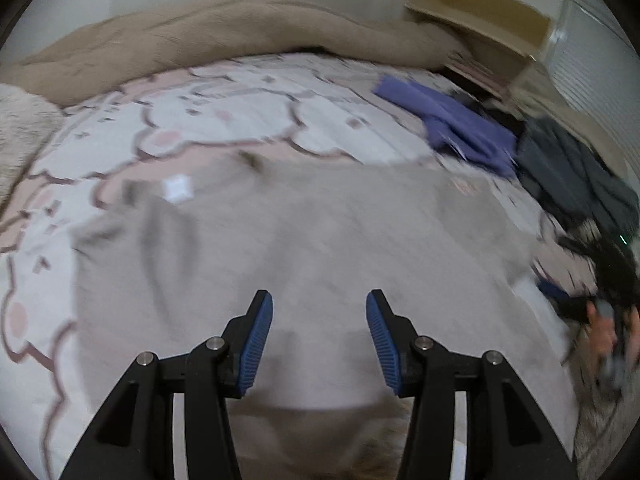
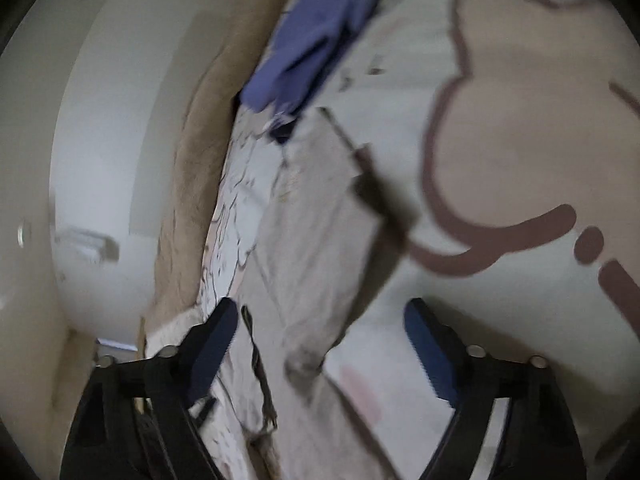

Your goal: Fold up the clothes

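Observation:
A light grey garment (image 1: pixel 320 232) lies spread on the patterned pink and white bed sheet (image 1: pixel 240 108), with a white label (image 1: pixel 178 188) near its far left edge. My left gripper (image 1: pixel 319 300) hangs above the garment's near part, open, nothing between its blue pads. The right wrist view is rolled sideways and blurred. It shows the grey garment (image 2: pixel 316 216) as a long strip on the sheet (image 2: pixel 520 140). My right gripper (image 2: pixel 320 306) stands wide open over it, its pads clear of the cloth. A hand (image 1: pixel 608 332) shows at the left view's right edge.
A purple garment (image 1: pixel 460 120) (image 2: pixel 312 32) and a heap of dark grey clothes (image 1: pixel 572 172) lie at the bed's far right. A beige duvet (image 1: pixel 200 36) (image 2: pixel 192 184) is bunched along the wall. A tan box (image 1: pixel 480 12) stands behind.

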Demonstrator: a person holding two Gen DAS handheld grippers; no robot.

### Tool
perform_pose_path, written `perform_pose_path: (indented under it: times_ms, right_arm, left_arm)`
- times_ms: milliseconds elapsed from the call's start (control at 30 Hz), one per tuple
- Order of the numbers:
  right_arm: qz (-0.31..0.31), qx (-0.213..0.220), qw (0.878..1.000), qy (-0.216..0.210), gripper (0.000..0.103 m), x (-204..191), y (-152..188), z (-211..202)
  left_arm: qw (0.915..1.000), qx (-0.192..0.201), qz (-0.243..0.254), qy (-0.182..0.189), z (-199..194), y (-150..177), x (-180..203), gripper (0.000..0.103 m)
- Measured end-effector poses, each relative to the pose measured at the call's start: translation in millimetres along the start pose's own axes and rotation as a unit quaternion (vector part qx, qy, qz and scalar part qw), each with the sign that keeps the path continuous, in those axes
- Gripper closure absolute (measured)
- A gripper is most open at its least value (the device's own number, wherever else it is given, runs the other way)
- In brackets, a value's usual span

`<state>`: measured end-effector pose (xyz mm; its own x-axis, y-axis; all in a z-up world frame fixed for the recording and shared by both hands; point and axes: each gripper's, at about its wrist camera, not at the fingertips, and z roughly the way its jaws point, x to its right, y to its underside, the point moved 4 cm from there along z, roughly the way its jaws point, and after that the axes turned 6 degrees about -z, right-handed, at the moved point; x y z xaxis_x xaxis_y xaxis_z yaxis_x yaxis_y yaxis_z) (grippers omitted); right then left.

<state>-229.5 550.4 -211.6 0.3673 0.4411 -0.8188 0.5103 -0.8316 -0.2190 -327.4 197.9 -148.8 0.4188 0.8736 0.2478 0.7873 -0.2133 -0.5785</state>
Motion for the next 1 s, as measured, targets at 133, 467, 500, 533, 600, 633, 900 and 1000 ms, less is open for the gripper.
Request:
perform_pose_path:
  times_ms: [133, 467, 500, 533, 600, 633, 900, 1000]
  right_arm:
    - [-0.020, 0.007, 1.000, -0.005, 0.028, -4.4, -11.6, 16.4]
    - [-0.163, 0.006, 0.984, 0.072, 0.089, -29.3, -33.7, 49.5]
    - [-0.199, 0.014, 0.977, 0.069, 0.090, -48.9, -31.0, 46.9]
    - [-0.237, 0.023, 0.969, 0.065, 0.091, -69.8, -27.8, 44.3]
    - [-0.311, 0.041, 0.948, 0.057, 0.091, -111.6, -21.2, 38.8]
    - [-0.358, 0.038, 0.932, 0.042, 0.092, -138.2, -9.1, 37.5]
    - [-0.718, -0.134, 0.683, 0.000, 0.098, -225.5, 207.1, 98.1]
    - [-0.732, -0.178, 0.658, 0.018, 0.099, -193.2, 244.8, 119.1]
  left_arm:
    - [0.9981, -0.041, 0.045, 0.006, 28.1, 25.9, 31.1, 0.055]
    - [0.9965, -0.046, -0.009, 0.068, 13.5, 23.7, 23.2, 0.049]
    - [0.9949, -0.047, -0.028, 0.085, 6.4, 20.2, 17.9, 0.049]
    - [0.9922, -0.048, -0.051, 0.104, -1.3, 15.8, 10.6, 0.049]
    - [0.9846, -0.049, -0.099, 0.135, -15.7, 8.2, -7.1, 0.049]
    - [0.9803, -0.049, -0.122, 0.147, -21.6, 5.1, -16.6, 0.049]
    - [0.9634, -0.030, -0.222, 0.147, -46.0, 10.7, -79.6, 0.034]
    - [0.9570, -0.044, -0.241, 0.156, -38.7, 18.5, -85.5, 0.033]
